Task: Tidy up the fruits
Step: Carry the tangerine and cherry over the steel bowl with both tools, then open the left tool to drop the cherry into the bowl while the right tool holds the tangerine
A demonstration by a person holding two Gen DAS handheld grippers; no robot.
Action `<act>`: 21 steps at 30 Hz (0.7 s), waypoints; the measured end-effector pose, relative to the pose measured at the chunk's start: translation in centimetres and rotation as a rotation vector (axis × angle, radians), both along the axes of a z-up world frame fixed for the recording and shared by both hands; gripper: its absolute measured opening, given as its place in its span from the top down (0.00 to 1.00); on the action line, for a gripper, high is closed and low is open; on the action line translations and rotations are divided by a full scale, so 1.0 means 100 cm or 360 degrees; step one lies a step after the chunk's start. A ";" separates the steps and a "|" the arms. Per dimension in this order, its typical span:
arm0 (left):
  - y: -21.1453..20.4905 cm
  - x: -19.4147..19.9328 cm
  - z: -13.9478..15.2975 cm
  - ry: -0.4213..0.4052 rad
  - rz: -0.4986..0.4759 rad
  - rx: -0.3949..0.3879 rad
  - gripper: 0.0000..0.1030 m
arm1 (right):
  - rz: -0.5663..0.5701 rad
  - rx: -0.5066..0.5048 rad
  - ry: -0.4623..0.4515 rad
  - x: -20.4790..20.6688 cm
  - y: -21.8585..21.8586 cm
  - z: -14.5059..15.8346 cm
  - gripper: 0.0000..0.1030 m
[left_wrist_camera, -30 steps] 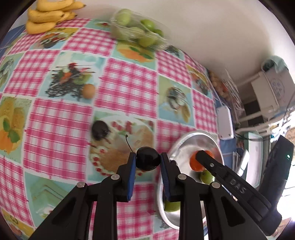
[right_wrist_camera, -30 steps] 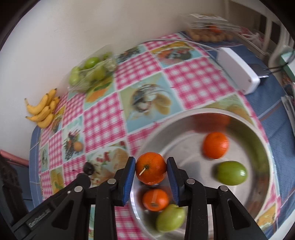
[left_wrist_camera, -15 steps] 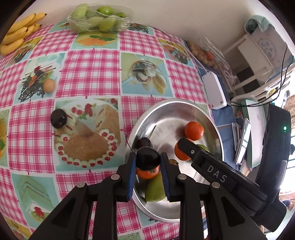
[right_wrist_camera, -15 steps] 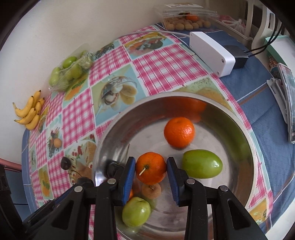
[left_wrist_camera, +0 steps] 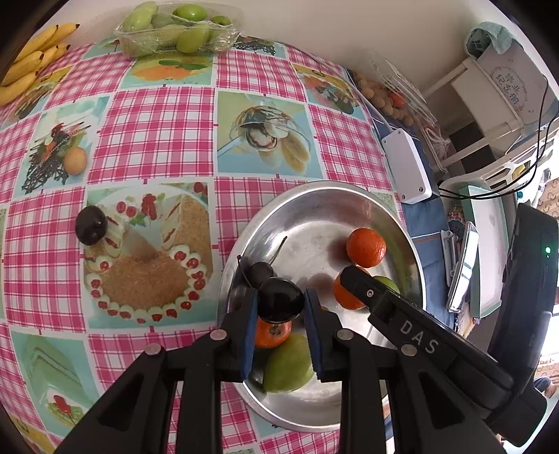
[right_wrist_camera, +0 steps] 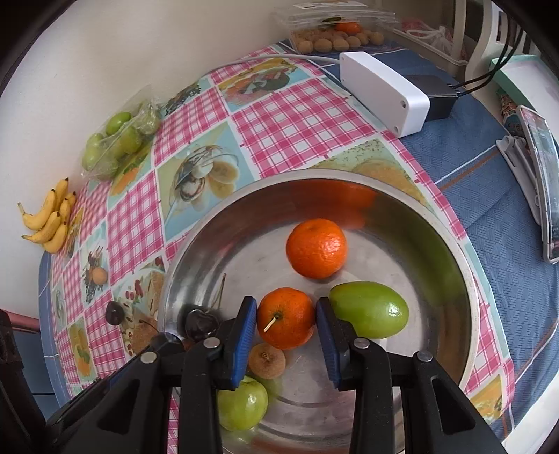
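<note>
My left gripper [left_wrist_camera: 279, 304] is shut on a dark cherry [left_wrist_camera: 279, 298] and holds it over the near left part of the steel bowl [left_wrist_camera: 314, 185]. My right gripper [right_wrist_camera: 285, 321] is shut on a tangerine [right_wrist_camera: 285, 318] low inside the same bowl [right_wrist_camera: 468, 279]. Loose in the bowl lie another tangerine [right_wrist_camera: 316, 248], a green fruit [right_wrist_camera: 370, 309] beside the right finger, a second green fruit [right_wrist_camera: 242, 405], a small brown fruit [right_wrist_camera: 267, 359] and a stemmed cherry [right_wrist_camera: 201, 323]. One more dark cherry [left_wrist_camera: 91, 225] sits on the tablecloth left of the bowl.
Bananas [left_wrist_camera: 31, 66] and a clear pack of green fruit [left_wrist_camera: 178, 28] lie at the far edge by the wall. A white box [right_wrist_camera: 384, 92] with a cable, a tray of small brown fruit [right_wrist_camera: 335, 35] and a phone [right_wrist_camera: 538, 174] stand right of the bowl.
Both grippers have moved from over the tablecloth and bowl rim to over the bowl's inside, each still carrying its fruit. In the last half second they have barely shifted.
</note>
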State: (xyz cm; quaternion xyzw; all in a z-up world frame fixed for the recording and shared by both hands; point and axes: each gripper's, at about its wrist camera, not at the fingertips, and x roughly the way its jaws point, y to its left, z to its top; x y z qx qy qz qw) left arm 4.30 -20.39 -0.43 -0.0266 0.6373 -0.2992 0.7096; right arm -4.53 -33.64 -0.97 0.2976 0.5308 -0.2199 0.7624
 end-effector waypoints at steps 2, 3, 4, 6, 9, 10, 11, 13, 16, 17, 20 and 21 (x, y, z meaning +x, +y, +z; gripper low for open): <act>-0.001 0.001 -0.003 0.0023 0.0004 -0.0008 0.74 | -0.0010 0.0010 -0.0002 -0.001 -0.001 0.000 0.63; -0.001 0.001 -0.005 0.0035 0.0008 -0.0010 0.74 | -0.0015 0.0016 -0.0001 -0.003 -0.002 0.000 0.63; -0.001 0.002 -0.007 0.0051 0.0015 -0.0016 0.74 | -0.0016 0.0018 0.0002 -0.003 -0.002 -0.001 0.63; -0.001 0.003 -0.010 0.0071 0.0025 -0.0027 0.74 | -0.0019 0.0021 0.0005 -0.002 -0.002 -0.002 0.63; 0.000 0.005 -0.012 0.0074 0.0037 -0.0037 0.74 | -0.0020 0.0024 0.0005 -0.002 -0.001 -0.002 0.63; 0.001 0.006 -0.012 0.0078 0.0040 -0.0040 0.74 | -0.0019 0.0021 0.0006 -0.002 -0.001 -0.002 0.63; 0.001 0.007 -0.013 0.0083 0.0047 -0.0046 0.74 | -0.0020 0.0022 0.0008 -0.002 -0.001 -0.002 0.63; 0.002 0.008 -0.013 0.0103 0.0057 -0.0060 0.74 | -0.0029 0.0023 0.0019 -0.002 -0.001 -0.004 0.63; 0.004 0.008 -0.013 0.0114 0.0060 -0.0063 0.74 | -0.0035 0.0038 0.0017 -0.002 -0.001 -0.006 0.62; 0.004 0.008 -0.013 0.0118 0.0062 -0.0064 0.74 | -0.0037 0.0034 0.0018 -0.001 0.000 -0.005 0.62; 0.005 0.008 -0.013 0.0137 0.0064 -0.0071 0.74 | -0.0038 0.0032 0.0014 -0.001 0.001 -0.004 0.62; 0.005 0.008 -0.013 0.0144 0.0065 -0.0076 0.74 | -0.0039 0.0041 0.0007 -0.001 0.001 -0.004 0.62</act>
